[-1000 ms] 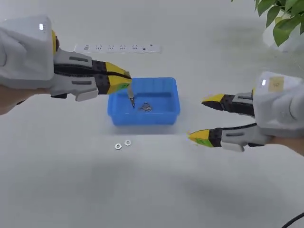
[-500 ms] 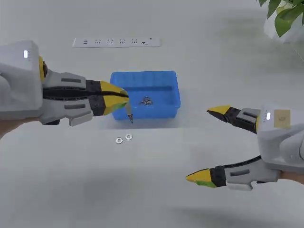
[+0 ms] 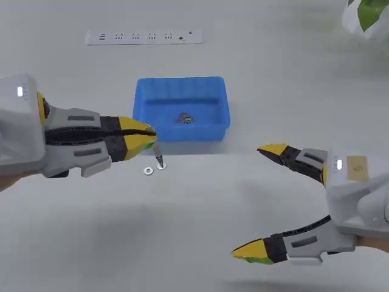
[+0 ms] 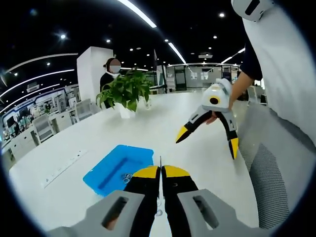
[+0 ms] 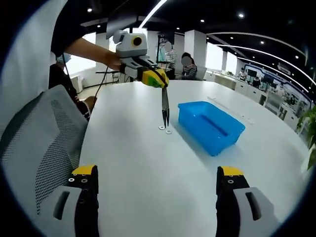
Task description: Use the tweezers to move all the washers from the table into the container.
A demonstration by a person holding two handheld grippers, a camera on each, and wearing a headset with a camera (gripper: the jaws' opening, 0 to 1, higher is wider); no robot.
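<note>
My left gripper (image 3: 148, 135) is shut on a pair of metal tweezers (image 3: 157, 157), whose tips hang down right over one of two washers (image 3: 161, 165) lying on the white table; the other washer (image 3: 148, 171) lies just to its left. In the right gripper view the tweezers (image 5: 165, 108) point down at the same two washers (image 5: 165, 130). The blue container (image 3: 180, 109) stands behind them with several washers (image 3: 185, 118) inside. My right gripper (image 3: 260, 201) is wide open and holds nothing, at the lower right. In the left gripper view the container (image 4: 119, 167) lies ahead, left of the jaws.
A white power strip (image 3: 144, 38) lies at the far side of the table. A potted plant (image 4: 126, 94) stands at the table's far right corner. A mesh office chair (image 5: 37, 148) and a person's sleeve are beside the table.
My left gripper has drawn the tweezers back out of the container and down to the two washers on the table. My right gripper has dropped lower and opened wider.
</note>
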